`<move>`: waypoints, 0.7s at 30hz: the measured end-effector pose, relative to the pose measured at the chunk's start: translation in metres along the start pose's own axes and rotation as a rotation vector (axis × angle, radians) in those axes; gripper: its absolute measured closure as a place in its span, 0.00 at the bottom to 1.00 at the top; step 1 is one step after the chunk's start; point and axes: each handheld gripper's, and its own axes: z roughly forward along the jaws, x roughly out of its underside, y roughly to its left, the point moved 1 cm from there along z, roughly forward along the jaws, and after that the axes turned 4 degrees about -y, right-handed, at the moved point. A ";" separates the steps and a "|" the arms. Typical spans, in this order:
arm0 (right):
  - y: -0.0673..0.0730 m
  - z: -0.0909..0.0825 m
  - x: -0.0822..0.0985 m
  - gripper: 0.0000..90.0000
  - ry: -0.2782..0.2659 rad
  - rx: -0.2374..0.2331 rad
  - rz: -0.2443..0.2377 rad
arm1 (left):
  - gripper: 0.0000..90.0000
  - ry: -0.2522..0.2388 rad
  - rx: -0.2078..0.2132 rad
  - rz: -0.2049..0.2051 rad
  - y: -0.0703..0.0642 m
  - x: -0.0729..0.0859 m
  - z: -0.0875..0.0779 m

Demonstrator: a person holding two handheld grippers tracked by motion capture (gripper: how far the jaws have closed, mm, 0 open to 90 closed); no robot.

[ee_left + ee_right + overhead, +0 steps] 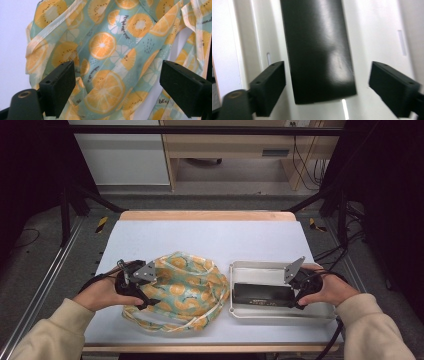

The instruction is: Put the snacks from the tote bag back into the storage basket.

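While the left gripper point(141, 292) hangs spread over a crumpled fruit-print bag point(185, 290) at lower centre, nothing blocks it. Right gripper point(298, 290), also spread, straddles a flat black slab point(262, 294), possibly glossy plastic, in a white rectangular tray point(280, 315).

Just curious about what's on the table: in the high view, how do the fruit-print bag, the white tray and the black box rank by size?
Largest to smallest, as they look in the high view:
1. Bag and tray: too alike to rank.
2. Box, clearly smallest, lying inside the tray.
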 end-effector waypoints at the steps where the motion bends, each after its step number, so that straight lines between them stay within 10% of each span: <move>1: 0.000 -0.003 0.000 0.10 -0.007 0.015 0.007 | 0.15 0.008 -0.003 0.009 0.001 0.000 -0.001; 21: 0.037 -0.038 -0.031 0.10 -0.201 0.245 0.070 | 0.13 -0.049 -0.049 -0.043 0.002 0.003 -0.010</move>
